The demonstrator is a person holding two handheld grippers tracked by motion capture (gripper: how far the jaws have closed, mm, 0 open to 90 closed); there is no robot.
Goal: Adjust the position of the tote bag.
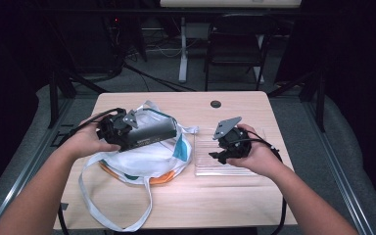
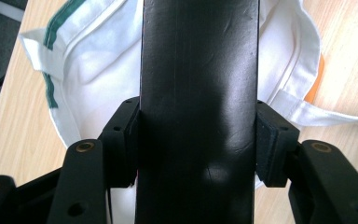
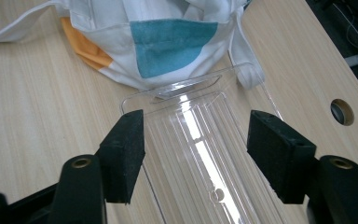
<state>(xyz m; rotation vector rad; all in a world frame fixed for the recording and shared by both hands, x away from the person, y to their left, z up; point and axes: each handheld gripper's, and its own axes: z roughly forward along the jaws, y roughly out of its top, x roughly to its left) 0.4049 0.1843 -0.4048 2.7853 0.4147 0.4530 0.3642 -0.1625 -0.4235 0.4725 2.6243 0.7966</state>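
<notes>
At a pale wood-grain table point(image 1: 186, 196), the left claw point(image 2: 198, 140) pinches a long, smooth black slab point(image 2: 198, 70) between its foam pads, holding it above a soft white cloth tote bag point(image 1: 142, 159) with teal and orange patches. The right claw point(image 3: 196, 149) hangs spread just above a clear, ribbed plastic tray point(image 3: 205, 140) lying flat beside the bag

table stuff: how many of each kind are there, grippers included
grippers: 2, left gripper and right gripper
black box: 1
white cloth bag: 1
clear plastic tray: 1
total: 5
</notes>
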